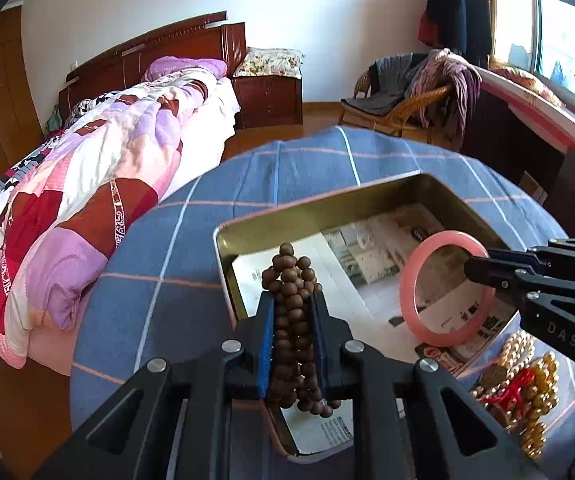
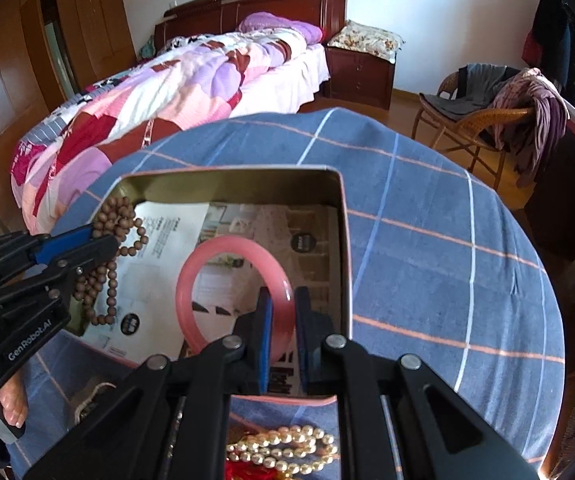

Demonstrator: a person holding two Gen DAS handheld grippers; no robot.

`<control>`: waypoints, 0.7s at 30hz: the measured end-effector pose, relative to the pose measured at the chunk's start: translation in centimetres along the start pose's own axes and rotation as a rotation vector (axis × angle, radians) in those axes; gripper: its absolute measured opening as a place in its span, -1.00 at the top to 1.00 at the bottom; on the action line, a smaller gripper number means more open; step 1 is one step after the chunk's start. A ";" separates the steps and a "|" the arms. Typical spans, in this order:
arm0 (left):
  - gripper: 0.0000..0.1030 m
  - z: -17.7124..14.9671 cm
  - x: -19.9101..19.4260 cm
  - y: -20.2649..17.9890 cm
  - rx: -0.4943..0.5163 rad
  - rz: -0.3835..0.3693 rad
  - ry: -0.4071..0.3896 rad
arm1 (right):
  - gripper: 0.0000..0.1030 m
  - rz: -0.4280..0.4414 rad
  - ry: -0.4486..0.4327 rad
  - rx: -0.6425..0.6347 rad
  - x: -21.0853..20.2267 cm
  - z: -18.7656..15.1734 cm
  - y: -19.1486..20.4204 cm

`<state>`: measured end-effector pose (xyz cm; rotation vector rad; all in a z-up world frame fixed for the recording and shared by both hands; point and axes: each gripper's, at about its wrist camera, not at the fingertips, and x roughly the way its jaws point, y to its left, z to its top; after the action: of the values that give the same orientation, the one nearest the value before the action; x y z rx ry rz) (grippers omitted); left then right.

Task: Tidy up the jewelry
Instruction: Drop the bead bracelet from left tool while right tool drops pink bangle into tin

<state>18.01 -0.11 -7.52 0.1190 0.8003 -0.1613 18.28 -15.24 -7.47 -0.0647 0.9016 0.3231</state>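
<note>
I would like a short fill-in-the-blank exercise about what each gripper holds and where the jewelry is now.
1. The left gripper is shut on the brown ____ string.
2. The right gripper is shut on a pink ____, held over the tin box.
3. The box is lined with printed ____.
4. The pearl strand lies ____ the box, on the blue checked cloth.

Missing words: bead; bangle; paper; outside

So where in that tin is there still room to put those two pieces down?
The paper-lined floor of the tin is bare between the brown beads and the pink bangle, and toward its far wall. Outside, the near cloth is crowded with pearl beads.
</note>
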 end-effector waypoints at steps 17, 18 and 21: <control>0.65 -1.4 -0.6 -1.8 0.064 0.002 -0.011 | 0.71 -0.039 0.072 -0.055 0.2 -1.4 0.9; 0.63 -1.4 -0.6 -1.9 0.064 -0.003 -0.011 | 0.64 -0.033 0.068 -0.050 0.2 -1.4 0.9; 0.31 -1.0 -1.7 -2.2 0.085 0.056 -0.056 | 0.09 0.004 0.031 -0.041 -0.5 -1.5 0.9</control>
<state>15.69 -1.96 -7.12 0.2157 0.7342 -0.1453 16.59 -14.79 -7.99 -0.1055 0.9265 0.3453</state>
